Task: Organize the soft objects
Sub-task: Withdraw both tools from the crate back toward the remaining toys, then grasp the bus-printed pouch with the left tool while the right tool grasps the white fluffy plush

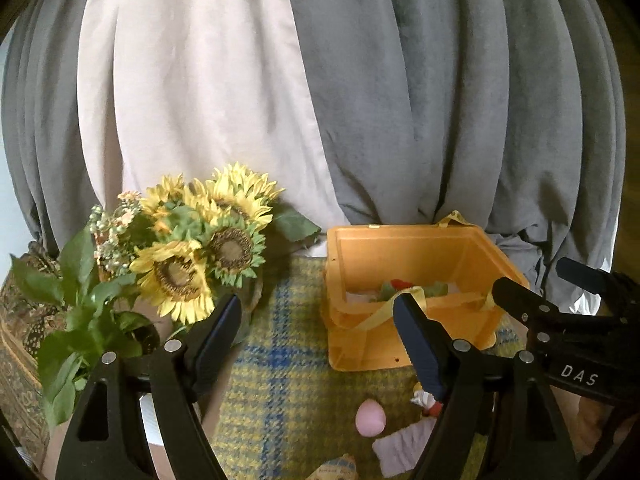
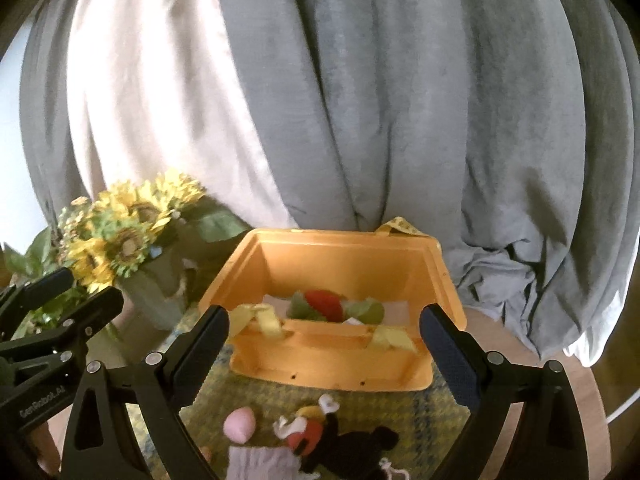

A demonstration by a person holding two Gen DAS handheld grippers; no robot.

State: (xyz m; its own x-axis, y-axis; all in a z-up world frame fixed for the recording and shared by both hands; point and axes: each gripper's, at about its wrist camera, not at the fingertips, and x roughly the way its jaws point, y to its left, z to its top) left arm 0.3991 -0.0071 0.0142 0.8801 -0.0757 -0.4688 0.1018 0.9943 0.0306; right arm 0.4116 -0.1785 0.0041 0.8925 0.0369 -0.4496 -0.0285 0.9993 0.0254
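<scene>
An orange bin (image 1: 420, 354) (image 2: 328, 372) stands on a yellow-blue plaid cloth (image 1: 280, 392); a red and green soft toy (image 2: 324, 305) lies inside it. In front of the bin lie a pink soft ball (image 2: 239, 425) (image 1: 372, 417), a black mouse plush (image 2: 344, 440) and a lilac cloth (image 2: 262, 462) (image 1: 402, 450). My left gripper (image 1: 320, 320) is open and empty, left of the bin. My right gripper (image 2: 324, 332) is open and empty, above the bin's front wall; it also shows in the left wrist view (image 1: 532, 280).
A sunflower bouquet (image 1: 200, 240) (image 2: 120, 232) with green leaves stands left of the bin. Grey and white curtains (image 1: 360, 100) hang close behind. A round wooden table edge (image 2: 576, 400) shows at right.
</scene>
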